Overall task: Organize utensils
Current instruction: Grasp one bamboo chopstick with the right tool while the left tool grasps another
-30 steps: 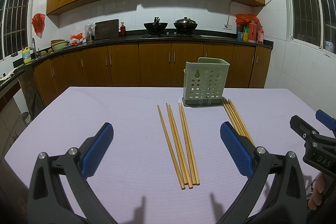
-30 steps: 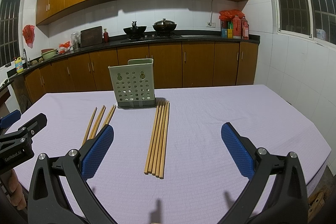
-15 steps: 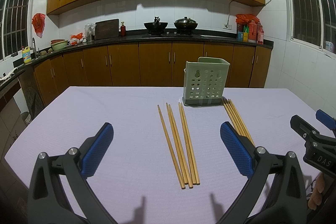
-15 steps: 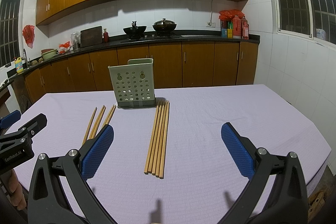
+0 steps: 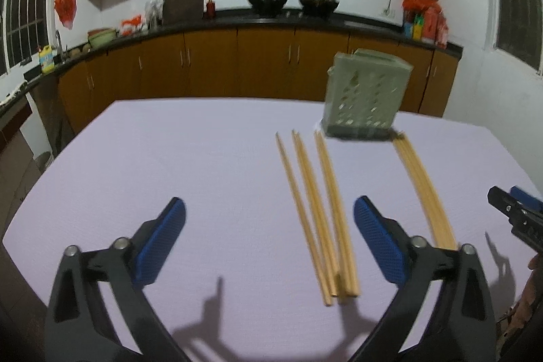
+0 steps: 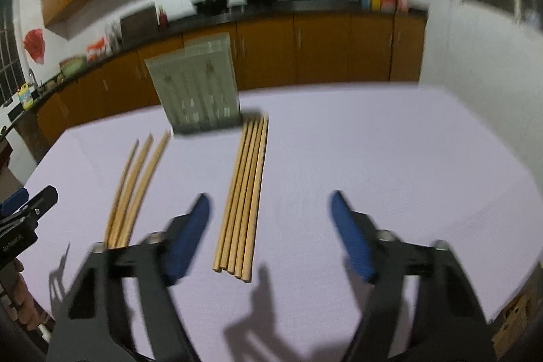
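A lilac cloth-covered table point(image 5: 169, 158) fills both views. At twelve o'clock on it stands a pale green perforated plastic utensil holder point(image 6: 195, 90), upright. Two bundles of bare wooden chopsticks point(image 6: 242, 195) lie flat at six o'clock of it. The left gripper point(image 5: 269, 243) is spread wide, grasping nothing. The right gripper point(image 6: 269, 234), jaws just narrowing, also grips nothing.
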The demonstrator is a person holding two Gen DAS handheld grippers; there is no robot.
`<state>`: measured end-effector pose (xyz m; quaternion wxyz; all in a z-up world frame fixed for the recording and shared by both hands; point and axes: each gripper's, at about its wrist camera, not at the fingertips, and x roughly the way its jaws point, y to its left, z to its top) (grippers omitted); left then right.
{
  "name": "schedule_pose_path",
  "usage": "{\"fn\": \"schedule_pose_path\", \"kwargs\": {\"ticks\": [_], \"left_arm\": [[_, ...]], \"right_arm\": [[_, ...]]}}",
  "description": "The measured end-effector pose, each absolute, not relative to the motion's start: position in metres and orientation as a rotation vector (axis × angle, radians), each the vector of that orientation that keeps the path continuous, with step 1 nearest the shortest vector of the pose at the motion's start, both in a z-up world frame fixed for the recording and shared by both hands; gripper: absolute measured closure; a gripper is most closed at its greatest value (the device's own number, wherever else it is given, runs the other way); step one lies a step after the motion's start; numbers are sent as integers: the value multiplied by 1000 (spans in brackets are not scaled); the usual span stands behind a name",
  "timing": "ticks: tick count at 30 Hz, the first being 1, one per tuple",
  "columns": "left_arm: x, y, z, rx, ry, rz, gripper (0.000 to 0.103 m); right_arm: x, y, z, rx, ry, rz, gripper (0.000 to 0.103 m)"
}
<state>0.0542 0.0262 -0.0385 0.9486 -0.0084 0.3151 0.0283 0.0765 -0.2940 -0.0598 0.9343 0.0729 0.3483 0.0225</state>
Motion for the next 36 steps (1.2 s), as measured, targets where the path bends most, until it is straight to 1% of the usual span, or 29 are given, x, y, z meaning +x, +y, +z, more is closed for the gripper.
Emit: {"fn": "schedule_pose_path", "kwargs": {"ticks": [1,3,6,8,9,10,14,18,22,28,29,30,33,36], "left_arm": [[63,28,-44,-11,666,61,14],[75,30,-51,-4,710,61,24],[91,33,-63,-32,776,30,33],[98,33,-70,-43,804,16,36],[100,33,-72,-44,813,10,40],[104,32,-75,-47,827,-1,41],[114,29,-83,-48,866,-27,50],[123,26,-89,-53,892,-48,59],[127,24,-92,-49,904,-64,63],[131,17,-99,-35,929,-86,72],[131,16,-98,-35,933,-91,76],[132,15,-100,-27,942,-90,82],[135,13,-100,14,933,-63,92],[143,21,-100,15,929,-51,95]], "right_arm": [[84,-294,-66,163,741,54,48],[99,-295,-78,186,805,69,63],[120,-289,-96,192,883,97,77],[124,-287,-100,191,905,110,81],[128,-284,-104,181,921,115,84],[128,-284,-105,179,928,120,86],[128,-282,-105,131,923,107,95],[128,-291,-105,141,916,85,95],[131,-296,-106,148,913,79,95],[133,-295,-107,145,910,75,95],[133,-295,-107,146,911,75,95],[133,-294,-107,148,912,75,95],[133,-295,-108,145,910,78,95],[136,-296,-109,130,902,75,95]]}}
